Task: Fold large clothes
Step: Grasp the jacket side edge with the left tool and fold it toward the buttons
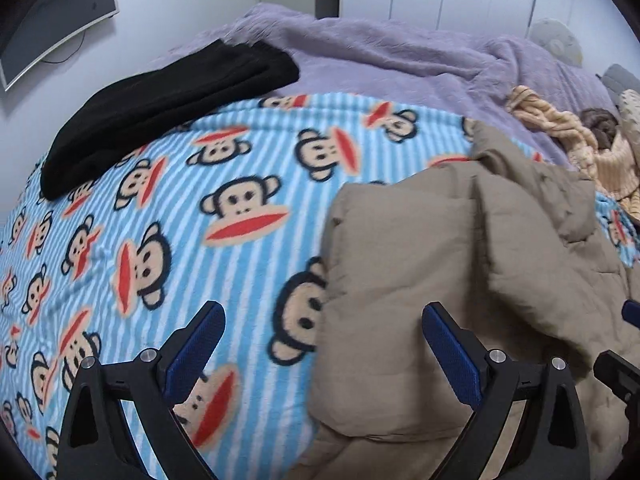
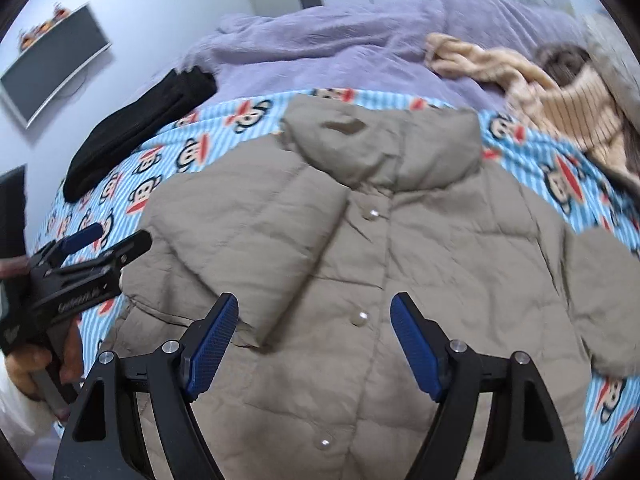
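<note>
Fingers on both tools stand spread with nothing between them: the left gripper (image 1: 323,340), in its own view, hangs released over the seam where the monkey blanket (image 1: 168,208) meets the jacket's left edge, and in the right wrist view it shows again at the left edge of the frame, held in a hand (image 2: 44,364). Further right, the right gripper (image 2: 314,332) is likewise let go, its blue pads framing the snap placket low in the centre of the frame without touching it.

Reading the right view from left to right: a folded black garment (image 2: 132,128) lies at upper left on the blanket, well apart from the work; the tan puffer jacket (image 2: 400,264) fills the middle, front up, collar toward the top of the frame, its left sleeve already laid across the chest; the other sleeve still sticks out at the right edge. A cream knit (image 2: 552,96) sits crumpled at upper right on the purple cover (image 2: 320,44).

My judgement is that the risk is springback: the padded sleeve is bulky and unpinned, so it may slide open while the far sleeve is fetched. Pinching only the slick outer shell could also drag the whole jacket across the fleece and skew the fold
</note>
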